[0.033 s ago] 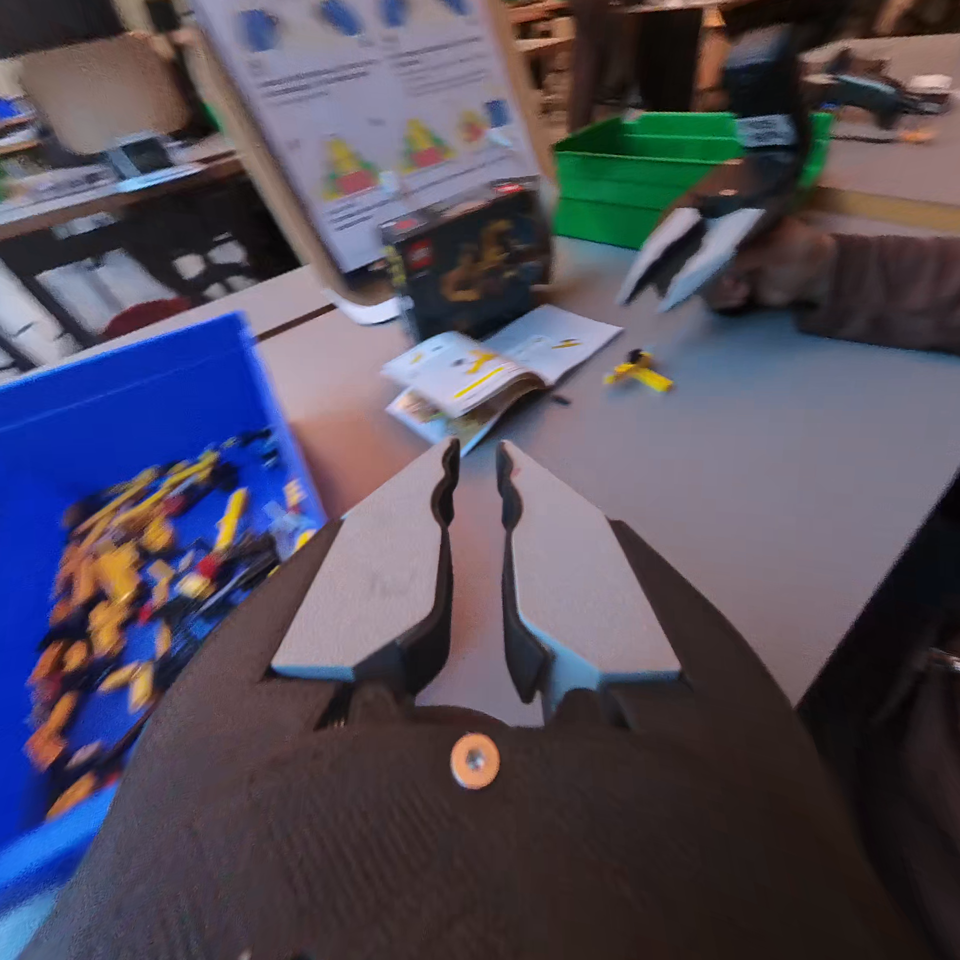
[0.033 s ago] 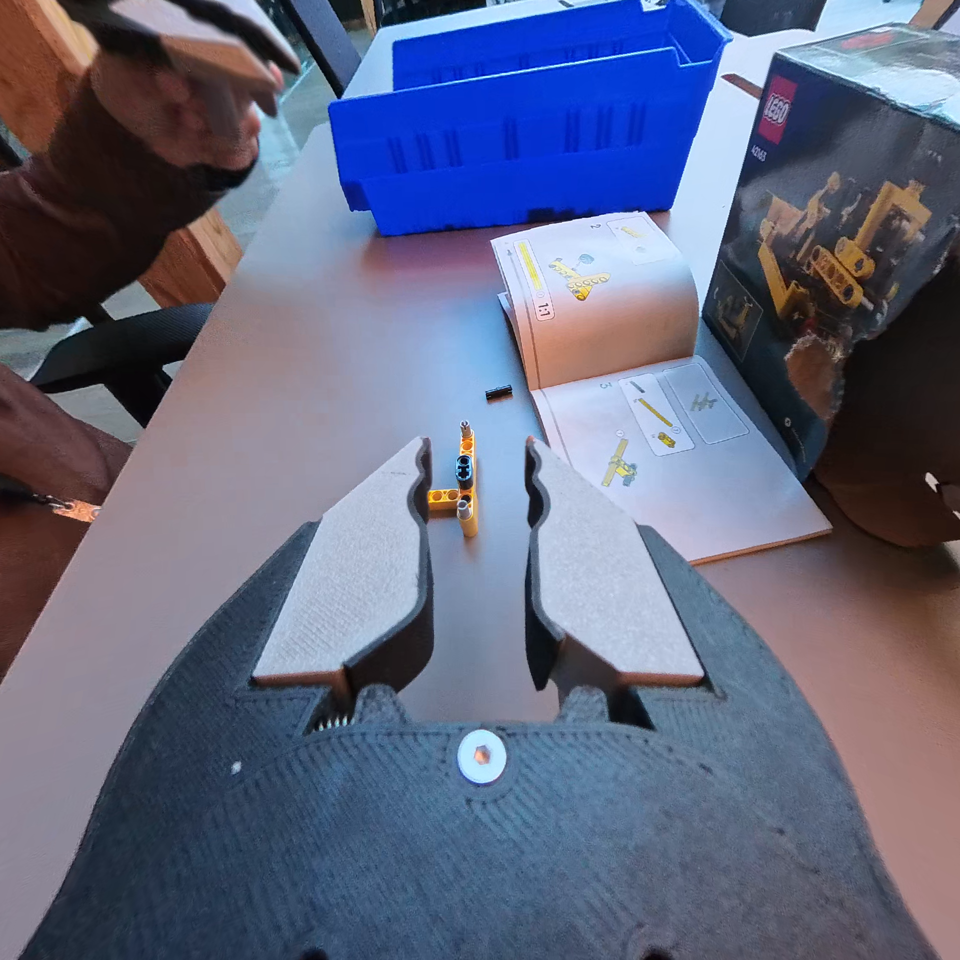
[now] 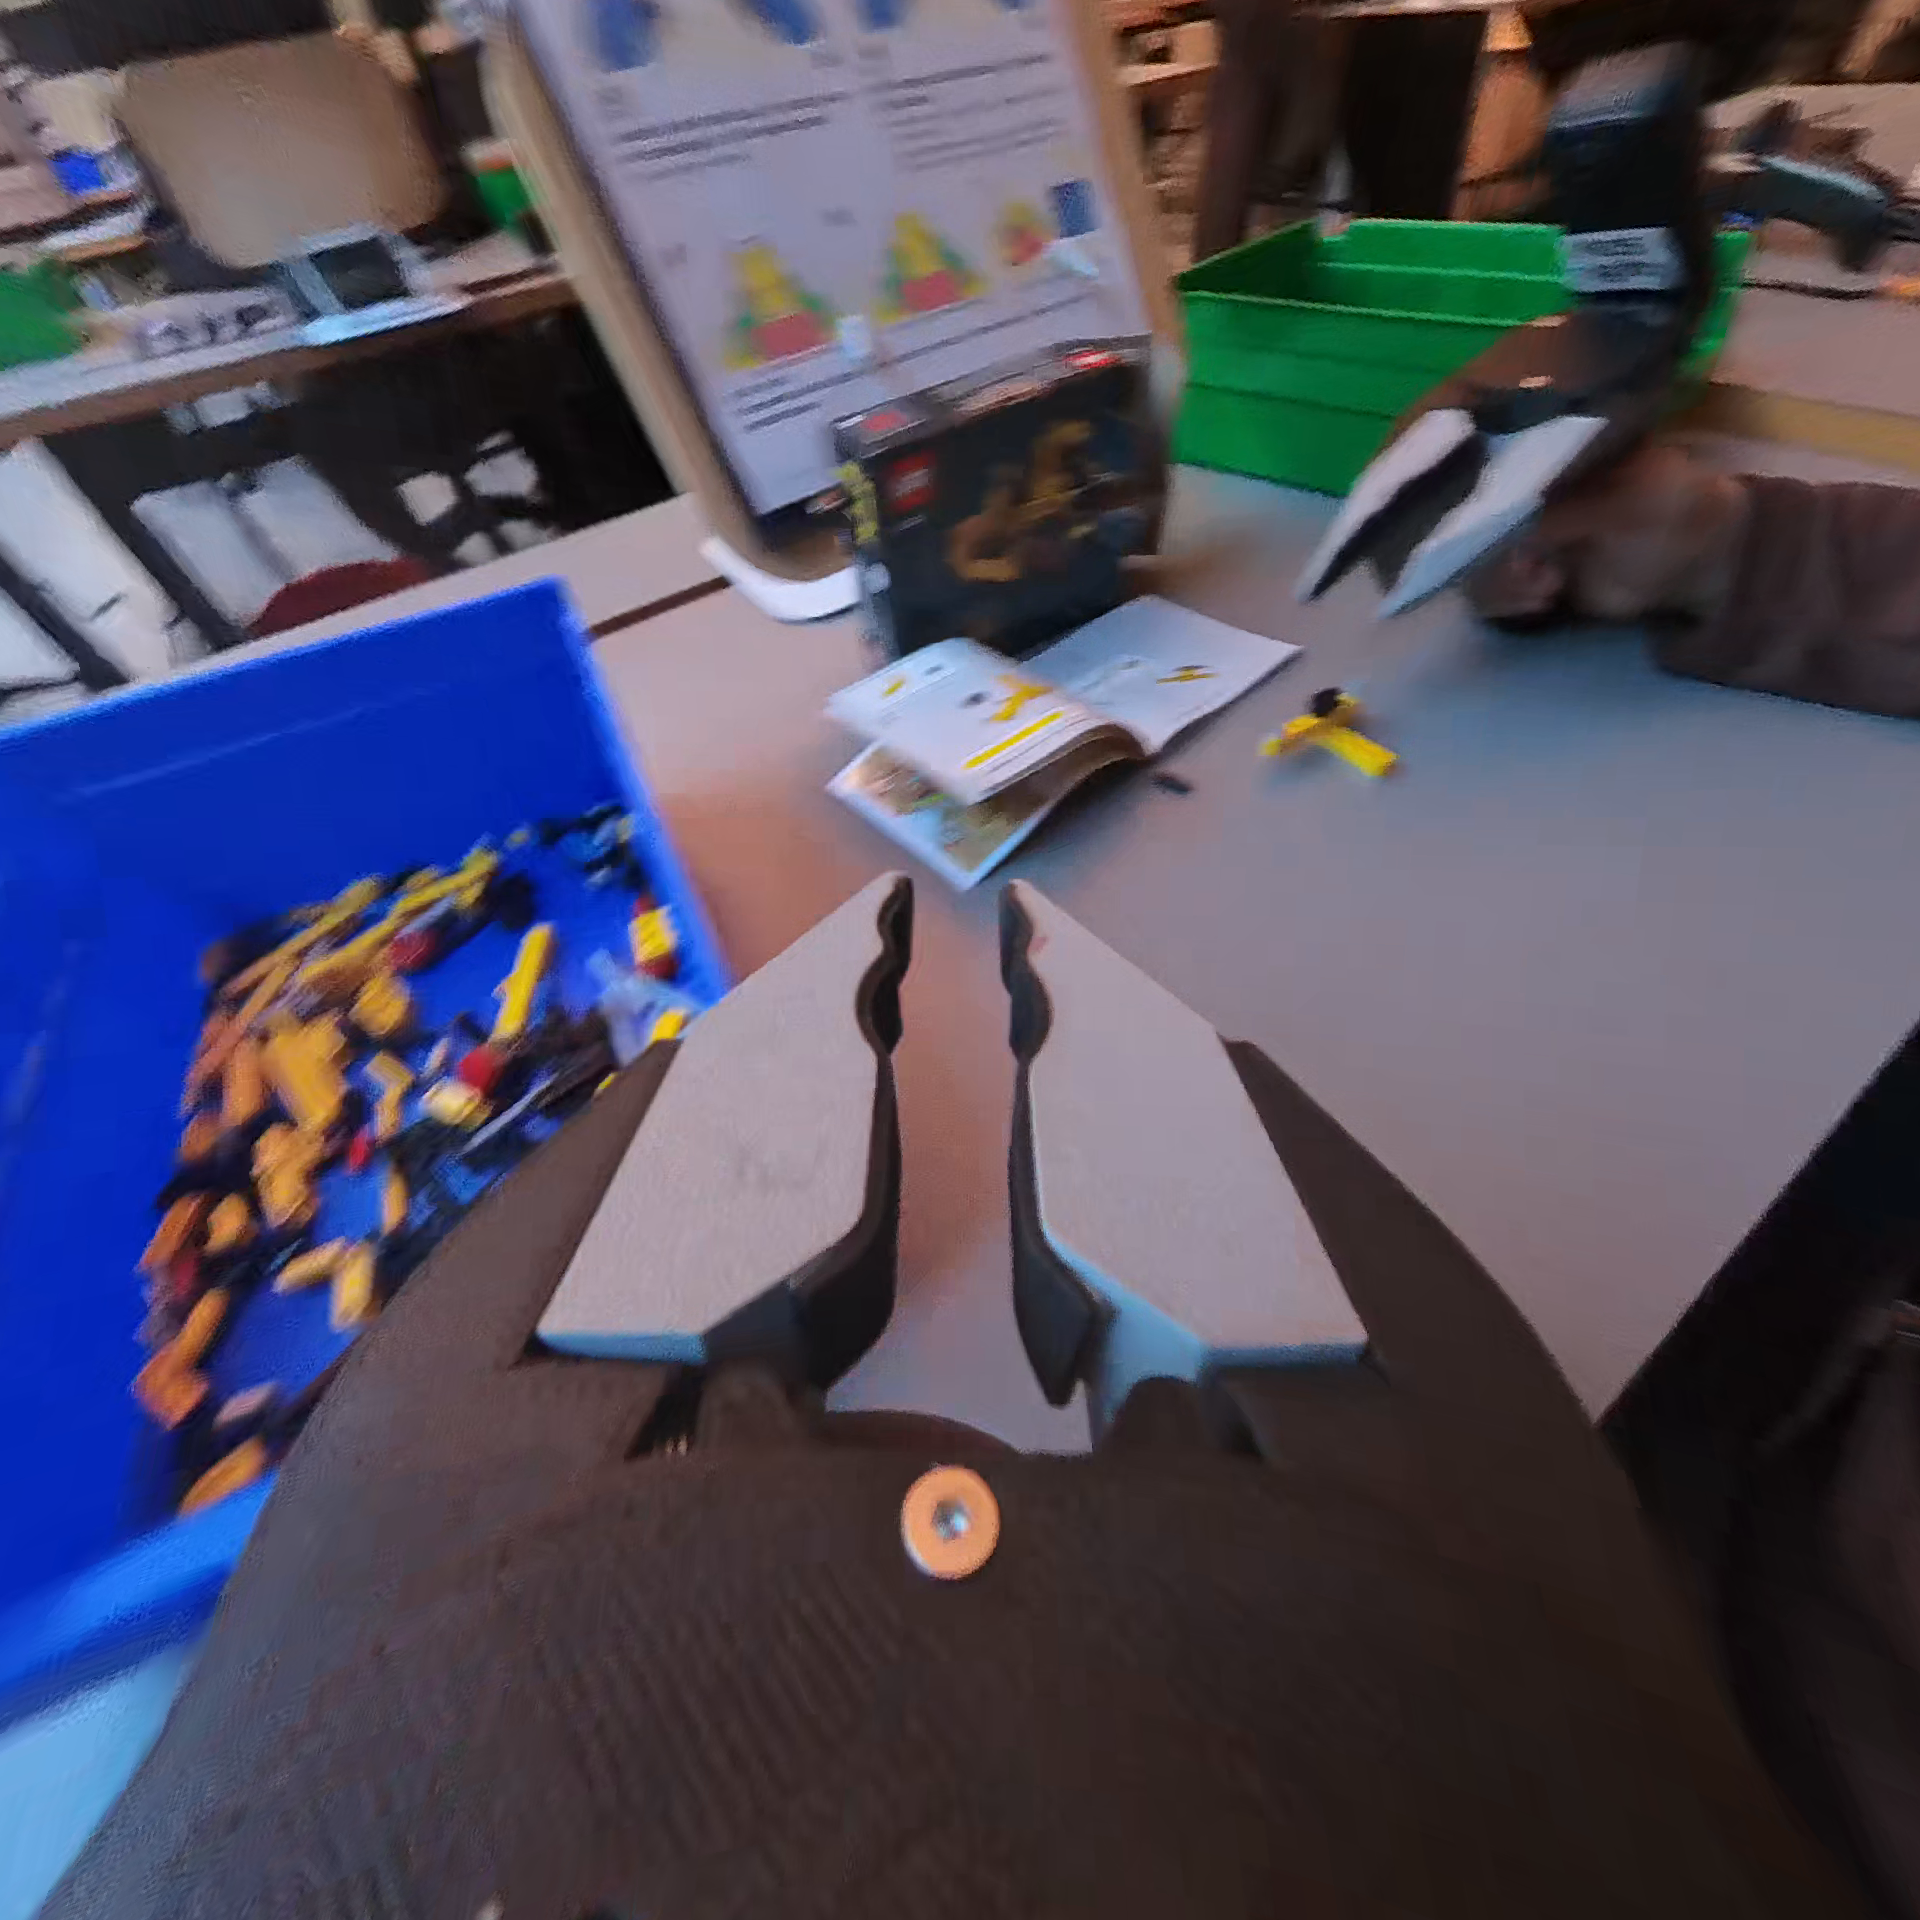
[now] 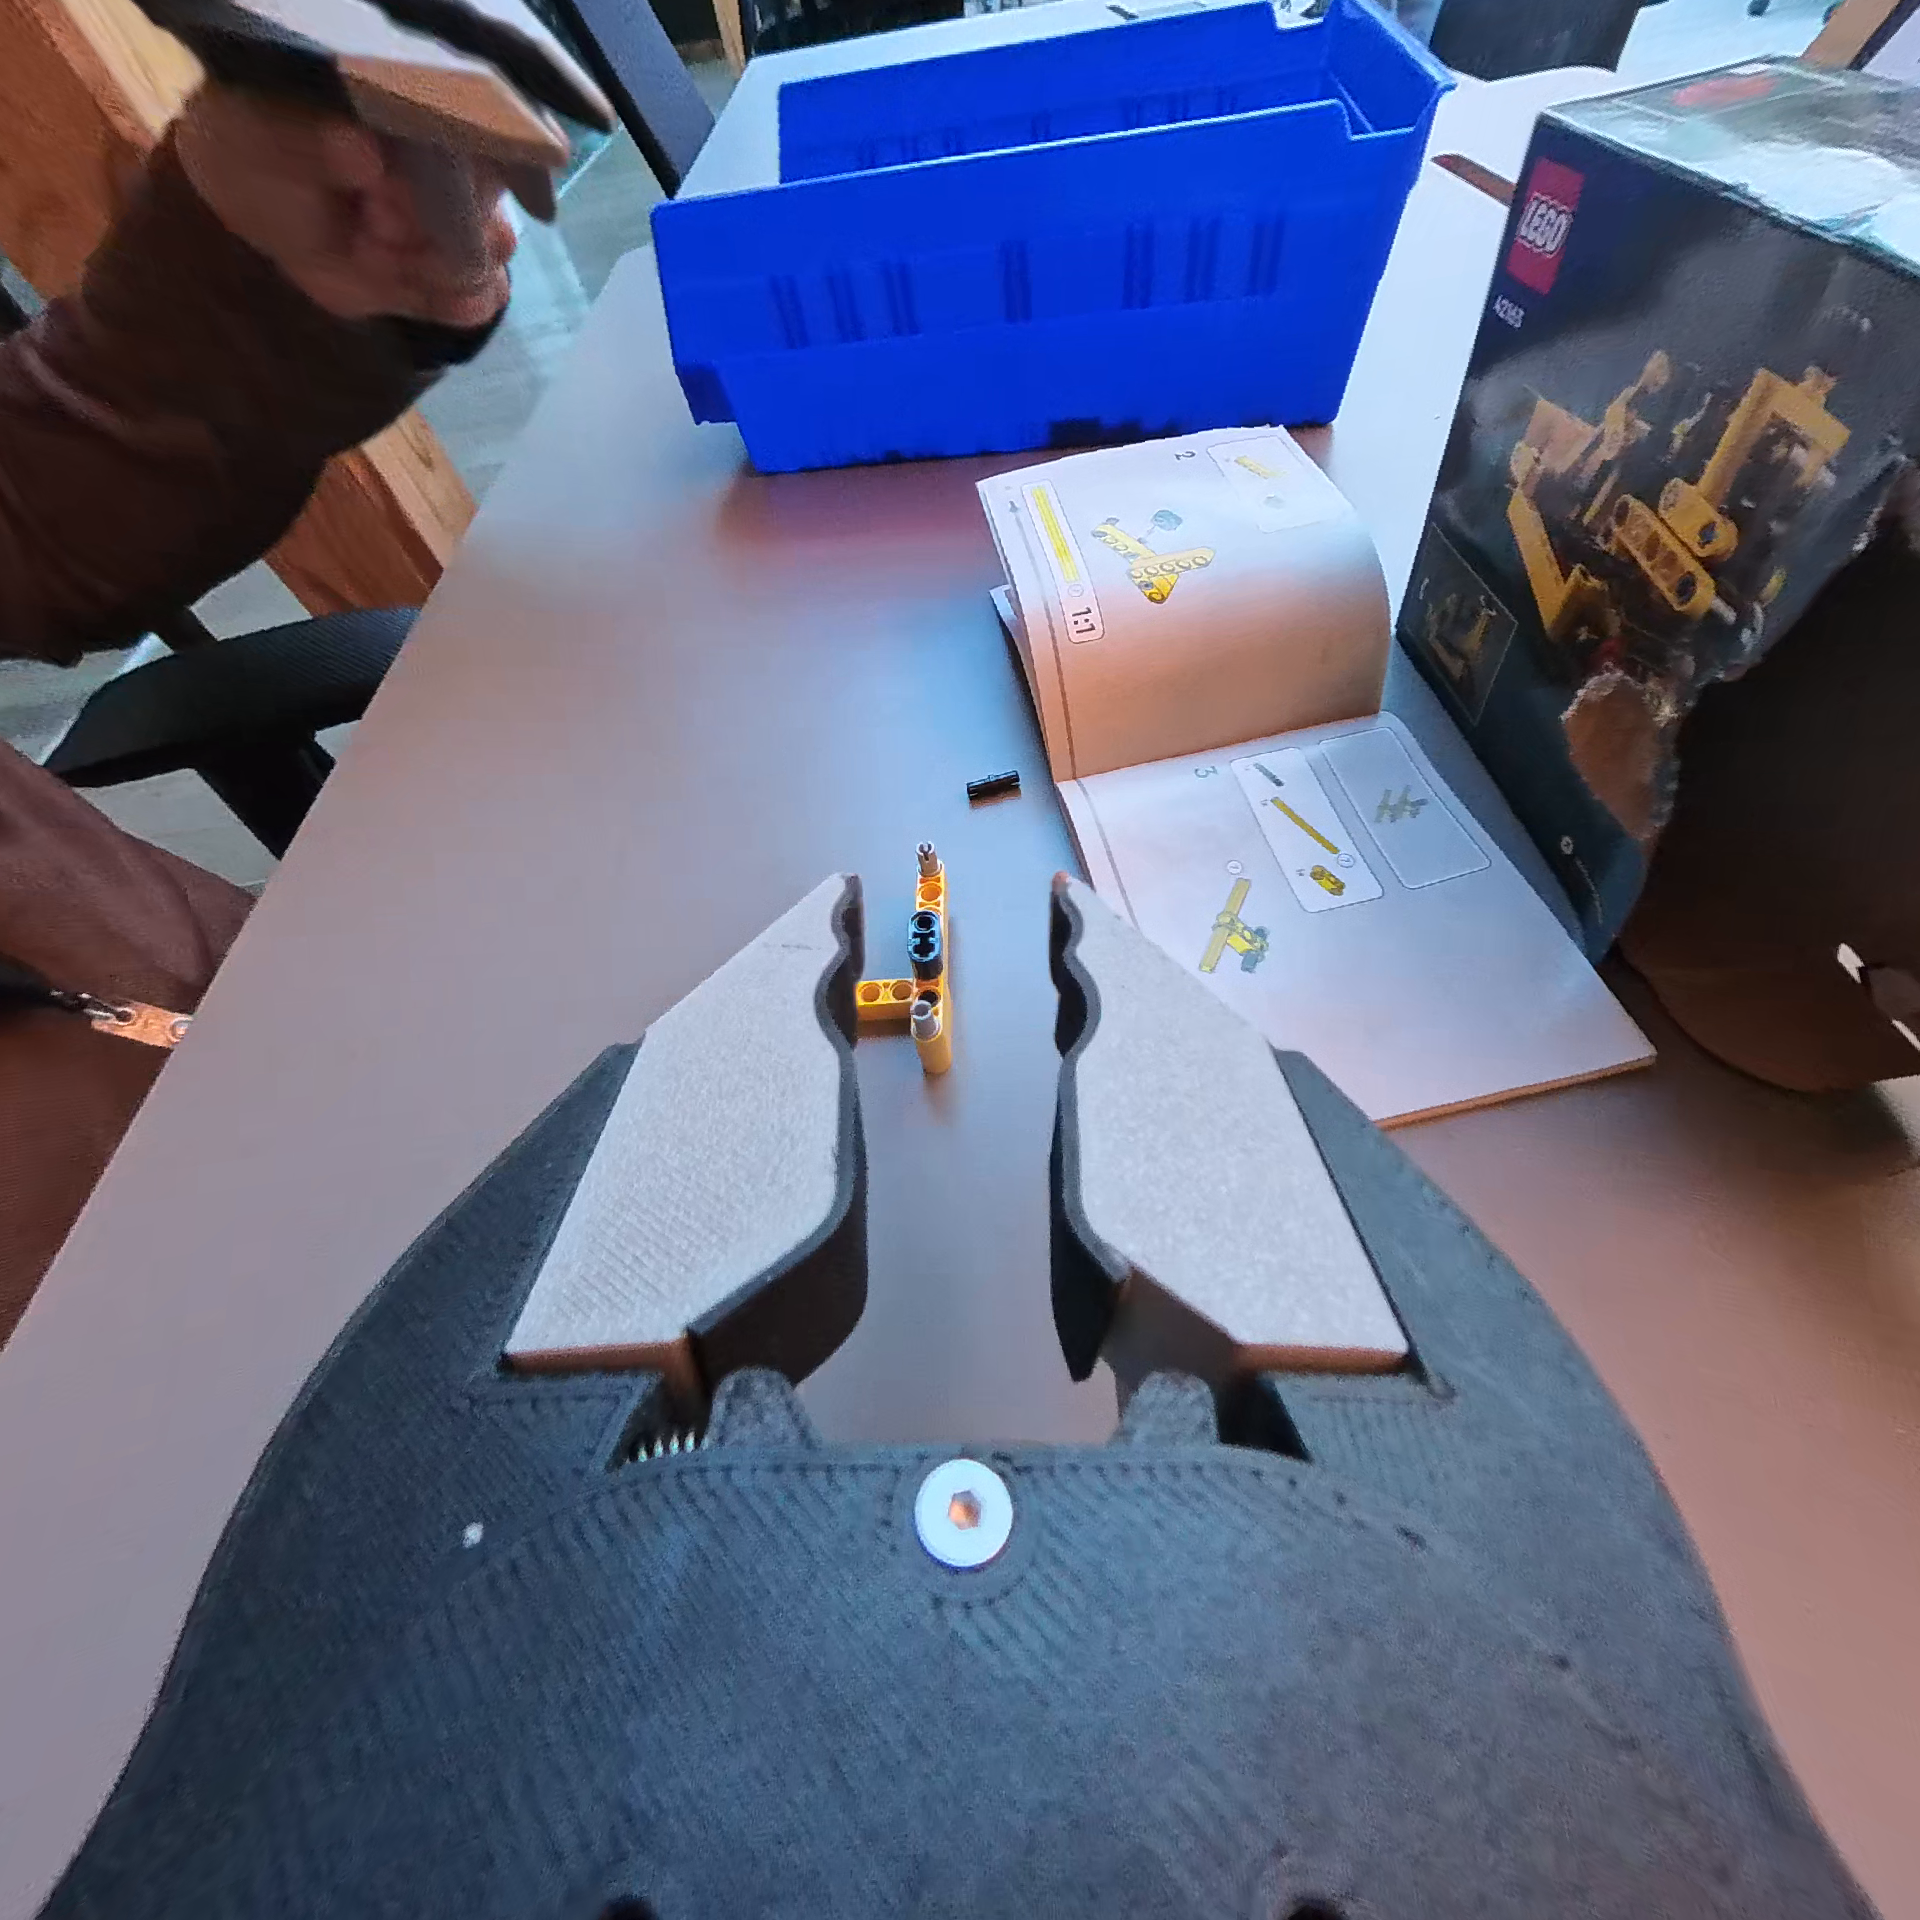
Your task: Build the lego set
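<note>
Two grippers: both empty
Left gripper point(image 3: 954, 914): narrowly parted — beside blue bin point(image 3: 312, 748)
Right gripper point(image 4: 954, 904): wider apart — over yellow assembly point(image 4: 920, 961) on table point(image 4: 623, 727)

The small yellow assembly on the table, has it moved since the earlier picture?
No. The yellow assembly lies in the same spot beside the open instruction booklet, with the black pin just beyond it, as before.

Grey table point(image 4: 644, 665) bears blue bin point(image 4: 1039, 312), open booklet point(image 4: 1299, 852), box point(image 4: 1683, 436) (torn), yellow assembly point(image 4: 928, 966).
</note>
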Available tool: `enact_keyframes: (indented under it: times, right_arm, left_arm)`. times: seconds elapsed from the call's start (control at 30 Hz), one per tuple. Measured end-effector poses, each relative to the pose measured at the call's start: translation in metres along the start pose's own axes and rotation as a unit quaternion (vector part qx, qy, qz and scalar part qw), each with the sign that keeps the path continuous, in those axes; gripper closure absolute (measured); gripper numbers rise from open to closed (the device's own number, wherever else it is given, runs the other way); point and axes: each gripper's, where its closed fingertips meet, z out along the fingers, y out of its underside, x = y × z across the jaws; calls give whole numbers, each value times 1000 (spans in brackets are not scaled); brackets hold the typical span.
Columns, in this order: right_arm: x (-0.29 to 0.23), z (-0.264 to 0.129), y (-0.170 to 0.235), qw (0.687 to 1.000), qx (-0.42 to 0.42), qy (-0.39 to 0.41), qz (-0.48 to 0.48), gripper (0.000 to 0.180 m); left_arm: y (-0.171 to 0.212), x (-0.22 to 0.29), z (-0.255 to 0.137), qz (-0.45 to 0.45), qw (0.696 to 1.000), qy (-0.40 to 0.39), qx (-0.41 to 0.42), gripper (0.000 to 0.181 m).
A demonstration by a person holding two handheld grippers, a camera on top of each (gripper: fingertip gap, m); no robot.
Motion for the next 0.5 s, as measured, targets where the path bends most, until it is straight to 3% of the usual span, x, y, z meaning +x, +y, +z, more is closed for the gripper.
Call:
enact_keyframes:
  times: [0.23,0.5]
  right_arm:
    - [3,-2,-1,1000,7,16,0,147]
    - [5,-1,0,1000,1,15,6,147]
  left_arm:
    - [40,-102,-39,-53,987,-118,-96,156]
    - [54,-176,21,-25,973,-105,-204,168]
